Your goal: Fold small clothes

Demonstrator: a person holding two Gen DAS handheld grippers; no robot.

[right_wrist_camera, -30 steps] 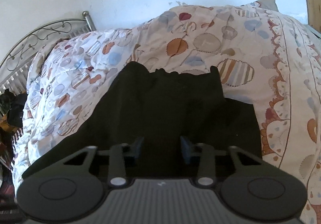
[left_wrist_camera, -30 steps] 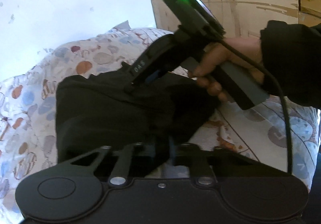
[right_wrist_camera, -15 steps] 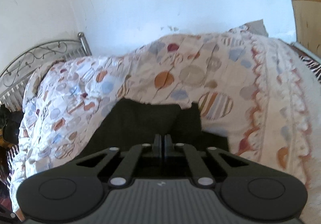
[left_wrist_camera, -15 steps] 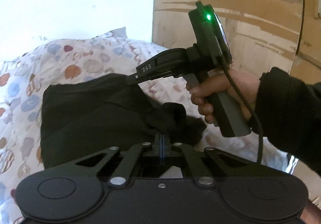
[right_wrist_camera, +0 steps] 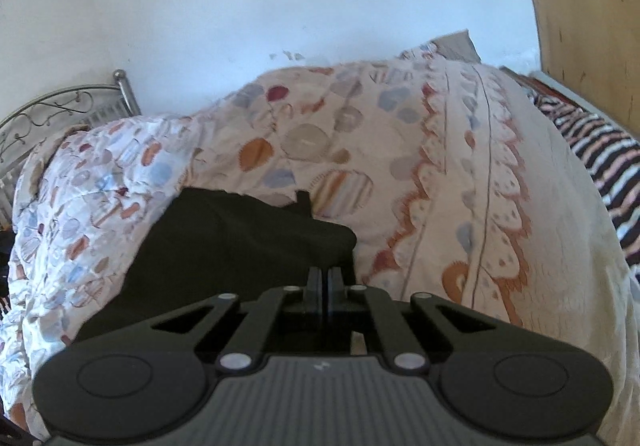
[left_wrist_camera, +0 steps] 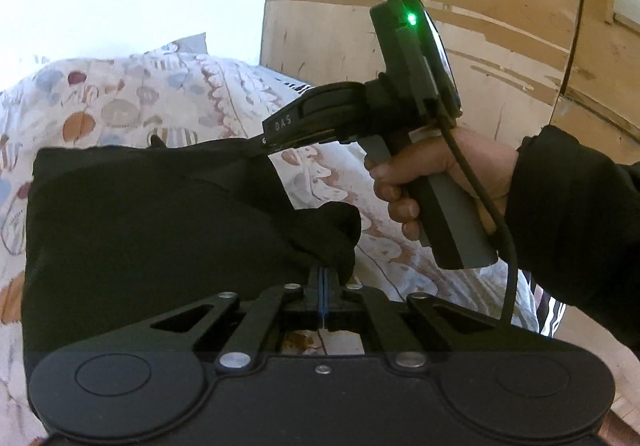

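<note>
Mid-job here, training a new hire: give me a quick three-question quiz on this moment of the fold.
1. True or false: the left gripper is shut on the black garment.
2. What does the garment lie on: A) quilt, B) metal headboard, C) wooden panel?
3. Which gripper pinches the garment's far edge in the left wrist view?

Key:
1. True.
2. A, the patterned quilt.
3. The right gripper, held by the right hand.

The garment (left_wrist_camera: 152,214) is matt black cloth. The quilt (right_wrist_camera: 440,166) is soft printed fabric, crinkled at nine o'clock. The bedhead (right_wrist_camera: 48,114) is shiny metal; the board (left_wrist_camera: 480,26) is scuffed wood.
</note>
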